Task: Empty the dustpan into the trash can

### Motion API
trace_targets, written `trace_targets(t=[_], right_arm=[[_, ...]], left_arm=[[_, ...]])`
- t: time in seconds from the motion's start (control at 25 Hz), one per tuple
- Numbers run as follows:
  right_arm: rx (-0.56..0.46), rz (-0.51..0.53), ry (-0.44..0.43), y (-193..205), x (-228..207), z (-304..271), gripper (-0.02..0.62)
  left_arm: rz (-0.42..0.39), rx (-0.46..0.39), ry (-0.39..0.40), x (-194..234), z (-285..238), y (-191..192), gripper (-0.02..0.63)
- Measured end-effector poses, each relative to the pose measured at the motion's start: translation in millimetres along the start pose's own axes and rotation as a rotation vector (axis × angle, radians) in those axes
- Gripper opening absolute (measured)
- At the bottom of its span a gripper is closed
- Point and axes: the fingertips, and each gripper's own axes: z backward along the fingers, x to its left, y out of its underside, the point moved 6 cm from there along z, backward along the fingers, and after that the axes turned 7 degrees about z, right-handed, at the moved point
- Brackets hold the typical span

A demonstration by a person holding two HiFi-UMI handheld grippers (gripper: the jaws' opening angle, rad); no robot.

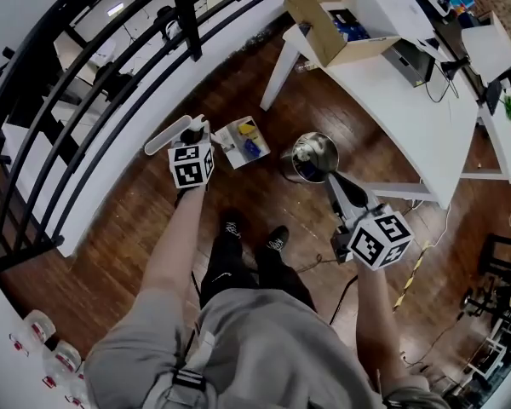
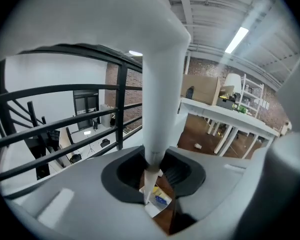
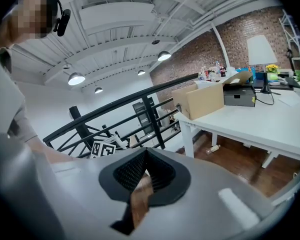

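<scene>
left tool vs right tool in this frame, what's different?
The left tool is closed on the long white plastic dustpan handle; the right tool is shut with nothing between its jaws. The left tool is by the white dustpan, near the black railing; the right tool points at the round shiny metal trash can. Both carry a cube with square markers.

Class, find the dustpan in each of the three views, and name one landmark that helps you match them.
Head view: the dustpan is left of centre, yellow and blue litter in its pan, by the left gripper.
Left gripper view: its white handle runs up the middle from between the jaws; the pan shows below them.
Right gripper view: not made out.
Shared landmark: the cardboard box on the white table, in all three.
</scene>
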Motion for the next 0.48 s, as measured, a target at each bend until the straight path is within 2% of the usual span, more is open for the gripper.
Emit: trace_targets(t=[0.08, 0.16, 0.32, 0.48], right_arm=[[0.010, 0.000, 0.001, 3.2, -0.5, 2.5, 0.000], [0.016, 0.001, 0.000, 5.0, -0.6, 4.5, 0.000], [0.003, -0.002, 0.000, 4.2, 1.4, 9.1, 0.000], [-0.034, 0.008, -0.009, -4.4, 4.7, 13.4, 0.000]], left_arm=[[0.047, -0.040, 0.007, 0.5, 3.7, -4.3, 0.087], [0.051, -0.074, 0.016, -2.0, 8.7, -11.4, 0.087], [-0.004, -0.120, 0.050, -9.3, 21.8, -35.5, 0.086], [-0.056, -0.187, 0.085, -18.5, 44.7, -76.4, 0.086]])
